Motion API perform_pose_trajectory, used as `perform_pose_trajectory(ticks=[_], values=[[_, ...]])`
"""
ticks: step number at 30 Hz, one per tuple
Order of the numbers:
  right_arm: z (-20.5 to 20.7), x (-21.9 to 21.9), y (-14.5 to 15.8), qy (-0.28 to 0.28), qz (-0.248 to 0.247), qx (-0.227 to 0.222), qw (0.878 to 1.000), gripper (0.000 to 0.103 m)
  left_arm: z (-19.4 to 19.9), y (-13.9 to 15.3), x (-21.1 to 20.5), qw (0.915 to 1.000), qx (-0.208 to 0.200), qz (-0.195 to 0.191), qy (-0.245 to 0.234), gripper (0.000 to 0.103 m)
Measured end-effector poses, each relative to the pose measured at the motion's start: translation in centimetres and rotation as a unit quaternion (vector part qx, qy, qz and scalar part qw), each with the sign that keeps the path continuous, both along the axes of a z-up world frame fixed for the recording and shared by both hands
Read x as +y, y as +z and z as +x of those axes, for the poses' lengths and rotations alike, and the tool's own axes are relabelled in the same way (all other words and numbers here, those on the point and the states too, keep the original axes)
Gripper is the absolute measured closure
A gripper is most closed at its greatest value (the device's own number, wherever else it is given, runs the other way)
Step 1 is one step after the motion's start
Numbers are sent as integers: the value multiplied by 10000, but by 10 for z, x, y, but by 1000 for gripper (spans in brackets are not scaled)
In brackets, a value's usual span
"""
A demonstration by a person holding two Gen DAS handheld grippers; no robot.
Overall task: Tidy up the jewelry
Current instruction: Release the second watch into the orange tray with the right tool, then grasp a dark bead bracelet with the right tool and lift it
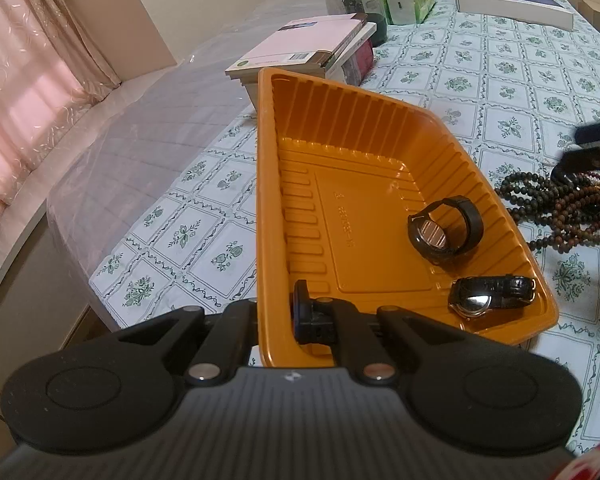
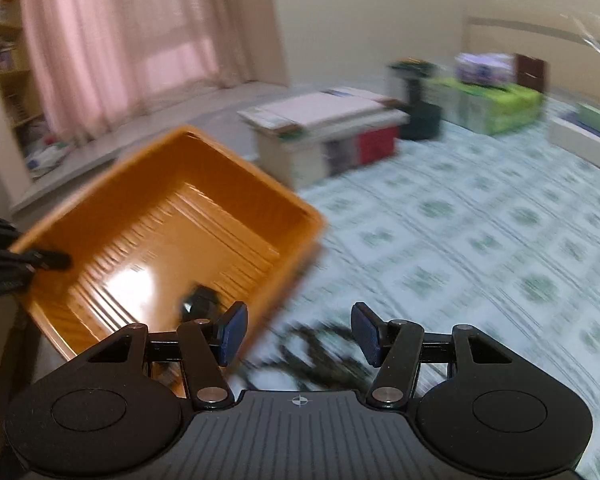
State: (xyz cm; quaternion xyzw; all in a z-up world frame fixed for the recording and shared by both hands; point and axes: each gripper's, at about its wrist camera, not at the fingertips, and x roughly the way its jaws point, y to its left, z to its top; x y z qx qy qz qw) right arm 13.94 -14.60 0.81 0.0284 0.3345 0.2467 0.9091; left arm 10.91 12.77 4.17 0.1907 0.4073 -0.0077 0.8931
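right gripper (image 2: 298, 334) stood with jaws apart, nothing between them, hovering just above the bead strands (image 1: 568, 208) heaped on the cloth beside the orange tray (image 1: 268, 184). the heap's long axis appeared to run across the jaws. left gripper (image 1: 276, 316) was clamped on the tray's near rim; two watches (image 1: 446, 232) lay inside. the right hand was judged nearer the beads.

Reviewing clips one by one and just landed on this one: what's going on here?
A person with a claw in each hand is sorting jewelry into an orange tray on a floral tablecloth. The left claw is shut on the tray's near rim. Two watches, one all black and one with a silvery back, already lie inside. The right claw is open and empty, above the bead necklaces heaped on the cloth beside the tray; that view is blurred.
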Motion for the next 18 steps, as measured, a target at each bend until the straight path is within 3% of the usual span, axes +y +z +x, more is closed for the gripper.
perform_pose_trajectory(ticks=[11, 18], values=[[-45, -95, -40, -1215, -322, 532, 9906, 45, -1, 1, 0, 10000, -10, 8, 15, 101], [-49, -110, -43, -1382, -324, 523, 9885, 45, -1, 0, 0, 10000, -7, 23, 19, 101]])
